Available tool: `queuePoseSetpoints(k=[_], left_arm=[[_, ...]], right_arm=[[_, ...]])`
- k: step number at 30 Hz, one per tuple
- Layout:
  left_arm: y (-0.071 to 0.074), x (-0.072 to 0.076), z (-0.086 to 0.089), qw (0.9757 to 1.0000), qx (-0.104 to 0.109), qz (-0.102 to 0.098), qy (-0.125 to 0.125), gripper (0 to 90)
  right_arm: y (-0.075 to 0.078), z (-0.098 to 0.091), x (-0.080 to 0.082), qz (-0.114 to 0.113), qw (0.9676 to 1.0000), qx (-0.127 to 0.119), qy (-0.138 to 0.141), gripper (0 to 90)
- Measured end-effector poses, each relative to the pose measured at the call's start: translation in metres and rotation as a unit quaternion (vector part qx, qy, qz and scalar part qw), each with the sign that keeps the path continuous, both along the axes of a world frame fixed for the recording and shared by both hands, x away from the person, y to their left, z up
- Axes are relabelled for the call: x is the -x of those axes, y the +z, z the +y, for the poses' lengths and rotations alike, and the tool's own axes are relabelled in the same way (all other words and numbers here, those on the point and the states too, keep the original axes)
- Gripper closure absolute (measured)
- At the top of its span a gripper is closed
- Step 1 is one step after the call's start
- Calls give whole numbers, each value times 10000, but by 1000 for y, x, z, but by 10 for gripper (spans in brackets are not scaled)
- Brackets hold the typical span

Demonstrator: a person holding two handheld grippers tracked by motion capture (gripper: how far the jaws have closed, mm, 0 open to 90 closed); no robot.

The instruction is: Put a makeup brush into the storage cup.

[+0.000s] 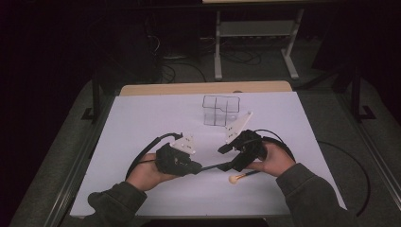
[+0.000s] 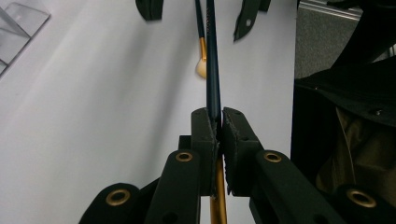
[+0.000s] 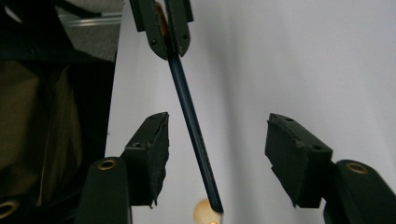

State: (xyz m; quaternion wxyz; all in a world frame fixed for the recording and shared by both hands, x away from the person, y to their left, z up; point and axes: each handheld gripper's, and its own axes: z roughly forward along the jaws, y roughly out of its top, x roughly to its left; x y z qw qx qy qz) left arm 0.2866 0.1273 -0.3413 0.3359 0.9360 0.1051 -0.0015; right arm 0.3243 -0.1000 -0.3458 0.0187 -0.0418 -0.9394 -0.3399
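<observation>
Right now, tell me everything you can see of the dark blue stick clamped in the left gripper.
The dark blue stick is thin, straight and glossy, with a gold-coloured section behind the clamp. The left gripper is shut on it. The stick reaches level across the white table into the gap between the right gripper's open jaws, touching neither pad. A second brush with a pale round tip lies beneath it.

Brush handle (image 2: 213, 70) — glossy dark lacquer; jaw pads (image 3: 299, 154) — rough matt foam-like black; organizer (image 1: 220, 110) clear plastic; table sheet (image 1: 142, 123) smooth matt white.
</observation>
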Motion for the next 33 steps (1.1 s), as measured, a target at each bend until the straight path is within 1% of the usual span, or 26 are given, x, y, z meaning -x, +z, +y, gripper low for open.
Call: queuePoseSetpoints(k=[1,2,3,4,5,6,8,11,15,17,23,24,31,32,33], left_arm=[[0,0,-1,10000,-15,-26,-43,838],[-1,0,-2,10000,-34,-16,-62,838],[-1,0,-3,9999,-91,-28,-103,838],[-1,0,-3,9999,-91,-28,-103,838],[-2,0,-4,9999,-66,-19,-105,838],[-2,0,-4,9999,-66,-19,-105,838],[-2,0,-4,9999,-54,-20,-108,838],[-1,1,-5,9999,-78,-28,-150,838],[0,2,-6,9998,-56,-35,-162,838],[0,2,-7,9998,-63,-39,-188,838],[0,3,-10,9997,-60,-35,-243,837],[0,3,-11,9995,-88,-67,-303,837],[1,4,-13,9993,-89,-79,-348,837],[1,4,-13,9993,-107,-80,-359,838],[1,4,-13,9992,-118,-78,-364,838]], right_arm=[[0,0,0,0,10000,0,0,402],[-3,6,0,38,9999,112,84,412],[-5,8,0,71,9998,141,134,433],[-5,8,0,71,9998,141,134,433],[-6,12,0,87,9995,181,237,456],[-6,12,0,87,9995,181,237,456],[-8,14,0,100,9991,233,344,495],[-9,15,0,96,9991,231,353,513],[-9,15,0,86,9988,174,455,574],[-9,15,1,67,9986,171,491,584],[-11,18,3,101,9974,217,677,644],[-11,18,4,96,9972,223,705,649],[-12,19,5,122,9963,258,816,689],[-12,20,6,161,9957,270,874,732],[-12,20,6,161,9957,270,874,732]])
